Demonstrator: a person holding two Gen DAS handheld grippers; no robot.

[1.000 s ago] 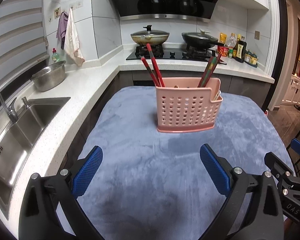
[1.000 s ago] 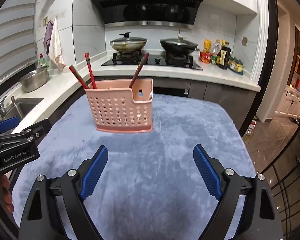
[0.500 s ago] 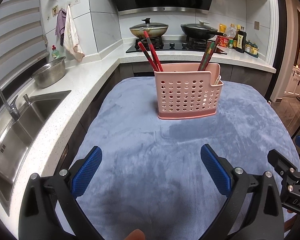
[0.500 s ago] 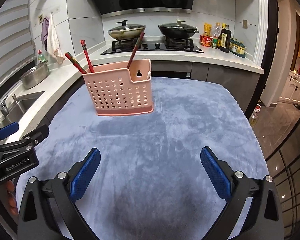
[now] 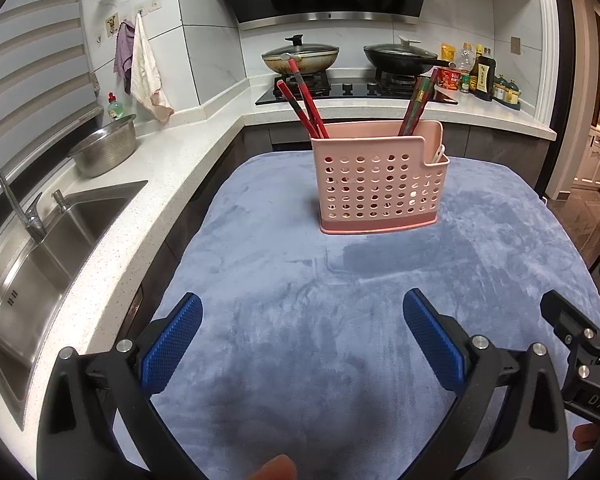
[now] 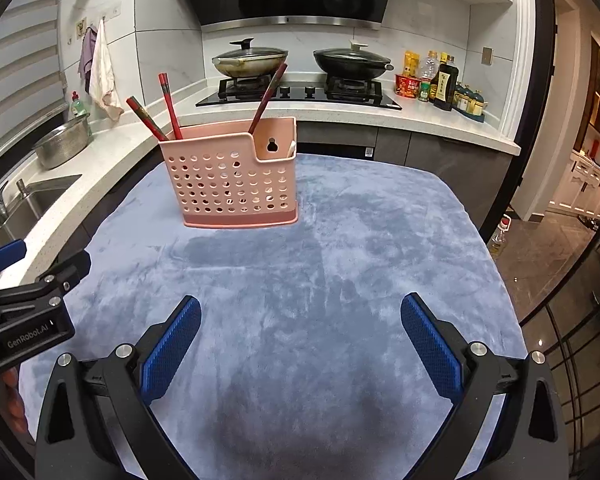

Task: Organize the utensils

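A pink perforated utensil holder point(image 5: 380, 184) stands upright on the blue-grey cloth point(image 5: 300, 320); it also shows in the right wrist view point(image 6: 236, 180). Red chopsticks point(image 5: 304, 104) lean out of its left side and darker chopsticks point(image 5: 418, 104) out of its right; a white utensil tip point(image 5: 439, 153) shows in the small compartment. My left gripper point(image 5: 302, 340) is open and empty, well short of the holder. My right gripper point(image 6: 300, 340) is open and empty, to the holder's near right.
A white counter with a steel sink point(image 5: 40, 264) and a metal bowl point(image 5: 104, 148) runs along the left. A stove with two lidded pans point(image 5: 300, 58) stands behind. Sauce bottles point(image 5: 480, 76) stand at the back right. The table drops off at the right point(image 6: 540, 280).
Both grippers have drawn back and tilted slightly; the holder sits lower and a little farther in both views. Both stay open and empty.
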